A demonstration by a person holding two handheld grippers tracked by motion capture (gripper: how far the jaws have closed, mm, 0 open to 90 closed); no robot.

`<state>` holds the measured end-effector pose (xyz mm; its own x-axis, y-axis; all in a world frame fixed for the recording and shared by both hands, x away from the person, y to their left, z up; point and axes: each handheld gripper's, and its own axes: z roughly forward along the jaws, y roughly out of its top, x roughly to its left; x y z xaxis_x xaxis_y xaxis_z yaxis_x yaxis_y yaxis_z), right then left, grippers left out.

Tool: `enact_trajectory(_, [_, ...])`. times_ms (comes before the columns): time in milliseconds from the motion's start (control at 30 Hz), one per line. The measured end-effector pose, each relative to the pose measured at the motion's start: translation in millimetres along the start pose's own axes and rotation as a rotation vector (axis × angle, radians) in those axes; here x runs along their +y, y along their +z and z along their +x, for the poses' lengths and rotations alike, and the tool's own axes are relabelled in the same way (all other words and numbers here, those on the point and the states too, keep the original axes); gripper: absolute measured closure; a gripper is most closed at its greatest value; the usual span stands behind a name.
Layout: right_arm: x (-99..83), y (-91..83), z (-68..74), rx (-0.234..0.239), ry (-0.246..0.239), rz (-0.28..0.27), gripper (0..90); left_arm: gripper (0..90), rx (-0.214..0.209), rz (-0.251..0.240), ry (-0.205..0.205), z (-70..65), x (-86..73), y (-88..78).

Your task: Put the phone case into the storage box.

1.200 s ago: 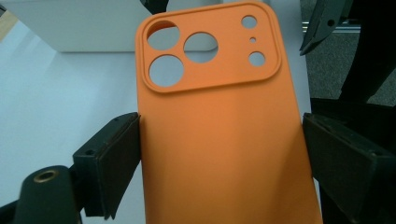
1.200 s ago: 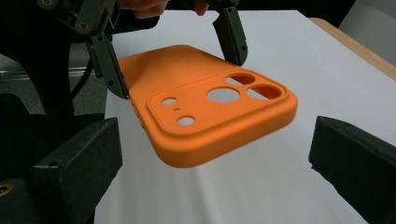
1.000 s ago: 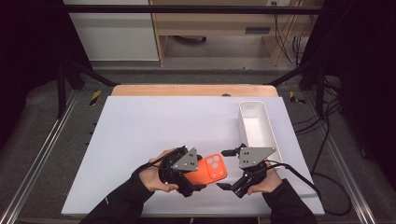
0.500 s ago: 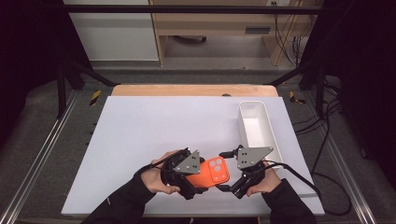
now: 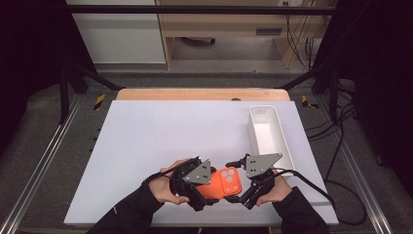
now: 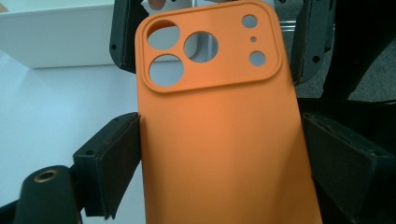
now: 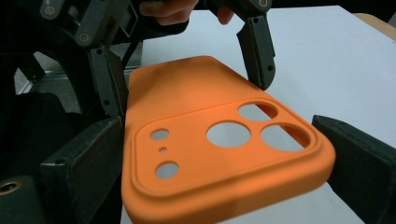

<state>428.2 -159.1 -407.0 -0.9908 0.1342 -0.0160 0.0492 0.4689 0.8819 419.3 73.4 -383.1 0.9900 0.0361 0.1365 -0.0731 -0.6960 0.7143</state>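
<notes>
An orange phone case (image 5: 221,183) is held off the white table sheet (image 5: 160,136) between two hand-held grippers at the near edge; in the high view it is seen spanning the gap from the left gripper (image 5: 199,187) to the right gripper (image 5: 242,187), camera-cutout end toward the right one. The left gripper is clenched on the case's plain end; in the left gripper view its two black pads (image 6: 109,163) are pressed against the case's long edges, a contact hidden from above by the grey plate. The right gripper's jaws have just been closing with the cutout end between them; in the right gripper view the left pad (image 7: 88,168) is set against the case's edge and the right pad (image 7: 359,163) at its corner, so that end is gripped too. The case's cutouts are counted only in the gripper views; three large holes and three small ones are shown. A white rectangular bin (image 5: 270,131) is seen just beyond the right gripper.
</notes>
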Motion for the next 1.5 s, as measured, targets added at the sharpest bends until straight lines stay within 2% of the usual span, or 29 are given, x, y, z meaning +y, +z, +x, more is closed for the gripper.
enact_trajectory(500, [-0.8,1.8,1.2,0.045,-0.001,-0.008,6.3,13.5,-0.028,-0.013,0.009,-2.2,-0.1,0.4])
enact_trajectory(800, [-1.0,1.5,2.0,0.086,-0.006,-0.029,10.7,13.5,-0.044,-0.025,0.01,-2.8,-1.0,-1.2])
enact_trajectory(1500, [-3.1,4.2,3.0,0.119,-0.028,-0.018,13.1,13.6,-0.074,-0.012,0.011,-3.5,-4.1,2.0])
